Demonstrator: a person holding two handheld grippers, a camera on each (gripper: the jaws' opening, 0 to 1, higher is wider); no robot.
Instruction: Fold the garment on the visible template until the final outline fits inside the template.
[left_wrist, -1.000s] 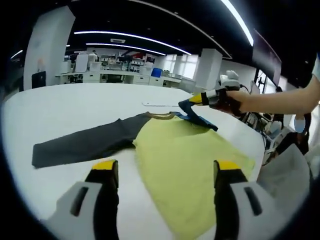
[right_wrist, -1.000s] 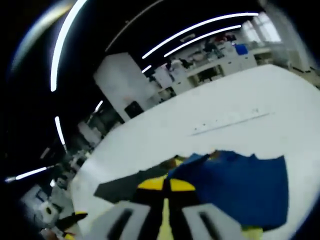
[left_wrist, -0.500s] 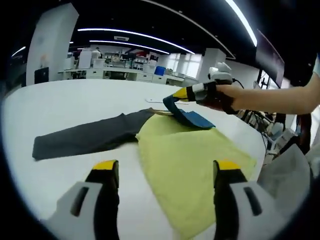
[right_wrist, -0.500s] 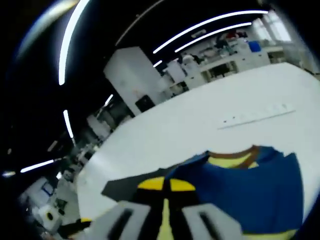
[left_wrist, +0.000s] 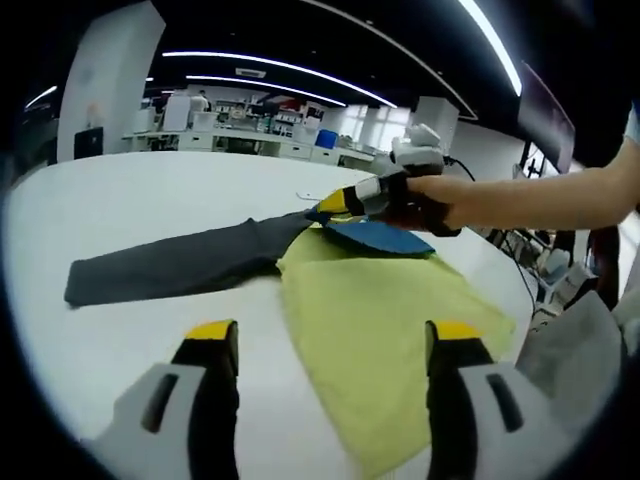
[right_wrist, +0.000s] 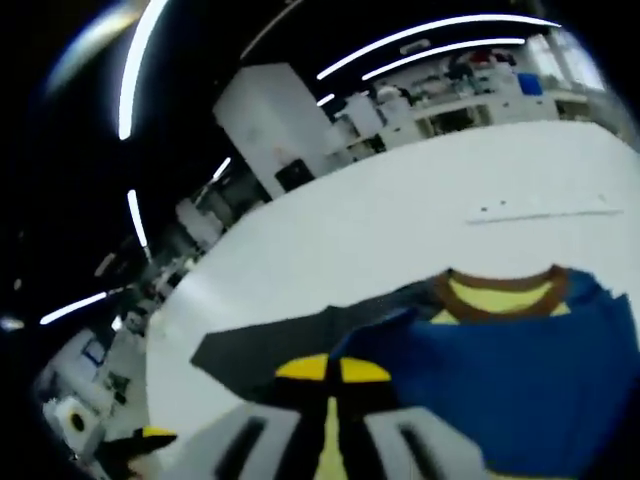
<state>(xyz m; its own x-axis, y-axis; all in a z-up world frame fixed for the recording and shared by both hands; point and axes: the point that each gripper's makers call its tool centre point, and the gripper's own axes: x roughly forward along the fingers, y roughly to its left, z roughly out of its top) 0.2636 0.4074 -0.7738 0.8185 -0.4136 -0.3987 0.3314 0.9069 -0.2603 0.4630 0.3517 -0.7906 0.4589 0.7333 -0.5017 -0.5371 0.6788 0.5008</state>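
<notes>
A long-sleeved shirt lies flat on the white table (left_wrist: 150, 190). Its yellow body (left_wrist: 380, 310) spreads in front of my left gripper (left_wrist: 333, 335), which is open, hovering over the near hem and holding nothing. The dark grey sleeve (left_wrist: 170, 265) stretches out to the left. The blue sleeve (left_wrist: 385, 238) is folded back over the chest. My right gripper (left_wrist: 330, 204), held by a person's hand (left_wrist: 425, 203), is shut on the blue sleeve's end near the collar. In the right gripper view the shut gripper (right_wrist: 332, 370) pinches the blue sleeve (right_wrist: 500, 380) below the brown collar (right_wrist: 500, 284), beside the dark grey sleeve (right_wrist: 270, 340).
A thin white strip (right_wrist: 540, 208) lies on the table beyond the collar. The table's right edge (left_wrist: 520, 290) is close to the shirt, with chairs and equipment past it. Desks and shelves stand far behind. The left gripper's yellow tip (right_wrist: 145, 437) shows at the lower left.
The right gripper has carried the blue sleeve's end leftward across the chest and lower, toward the collar and dark sleeve. The left gripper has stayed open over the hem.
</notes>
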